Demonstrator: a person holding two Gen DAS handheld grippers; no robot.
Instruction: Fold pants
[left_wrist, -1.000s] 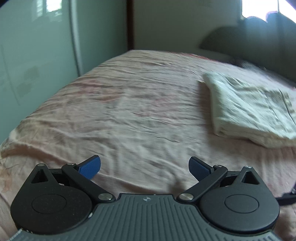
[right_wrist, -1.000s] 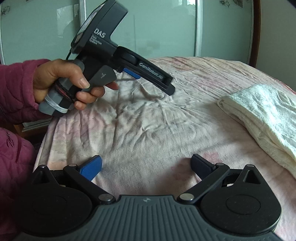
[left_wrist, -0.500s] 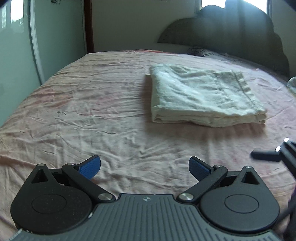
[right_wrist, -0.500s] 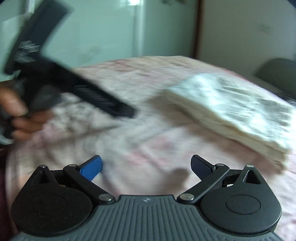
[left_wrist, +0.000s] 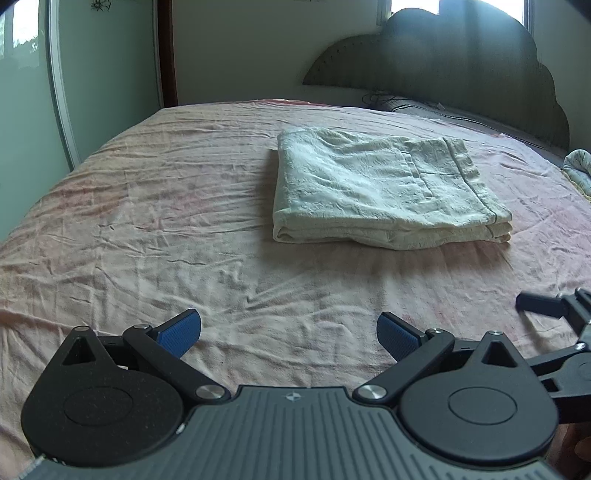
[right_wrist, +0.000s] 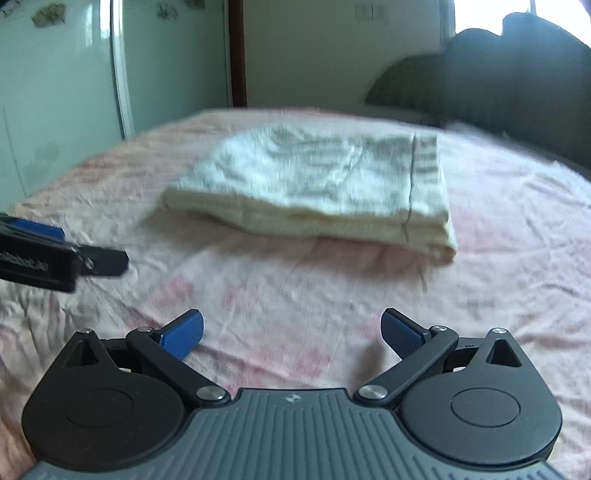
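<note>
Left wrist view: left hand-held gripper (left_wrist: 289, 334) had its jaws spread wide, nothing between them, hovering over the pink bedsheet (left_wrist: 147, 229). Folded cream pants (left_wrist: 380, 188) lay on the bed ahead and slightly right, well apart from the blue pads (left_wrist: 179, 334). This view was sharp: a pocket seam and stacked layers showed along the near edge, and the dark headboard (left_wrist: 461, 70) stood behind. Right hand-held gripper (left_wrist: 554, 314) poked in at the right edge; its jaw spacing was not readable here.

Right wrist view: right hand-held gripper (right_wrist: 291, 334) was also wide open and empty. Motion-blurred, so the pants (right_wrist: 314, 184) showed only as a pale slab with one dark seam near its right end. Left hand-held gripper (right_wrist: 55, 254) entered from the left edge, low over the sheet.

Versus 0.5 s ago: the left camera held nearly the same framing; the right camera had swung so the pants sat centred instead of far right.

Orientation: the bundle's long axis ran roughly across the bed, left to right in both views, with the folded edge at the left end in the left wrist view.
</note>
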